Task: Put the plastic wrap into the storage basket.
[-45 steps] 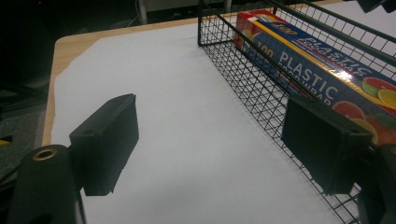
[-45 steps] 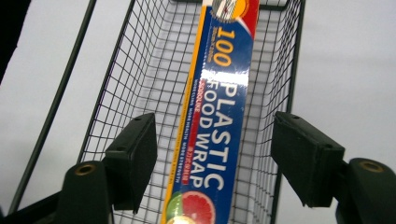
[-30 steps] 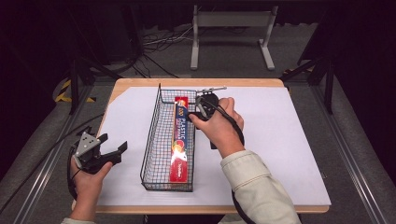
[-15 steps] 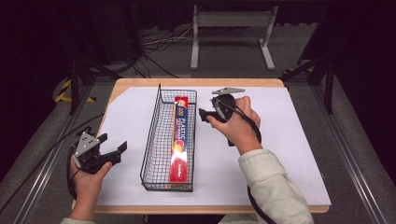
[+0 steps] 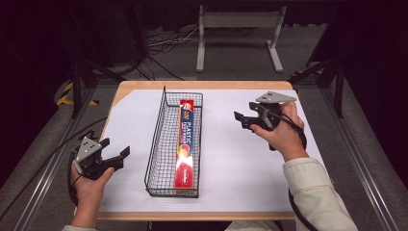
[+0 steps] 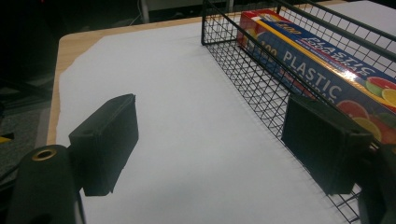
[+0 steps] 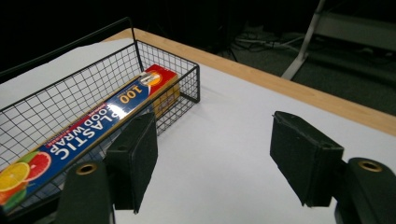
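Plastic wrap box [image 5: 185,139] lying lengthwise inside wire basket [image 5: 163,144], mid-tabletop on white sheet [image 5: 235,163]. Left gripper [image 5: 115,155], jaws wide and empty, just left of basket. Right gripper [image 5: 243,119], jaws wide and empty, well right of basket.

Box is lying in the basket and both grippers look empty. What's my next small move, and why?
Probably rest: ease the right gripper down toward the white sheet. The plastic wrap box lies flat inside the wire basket, both grippers stand open and empty beside it, left gripper low, so nothing seems left to grasp.
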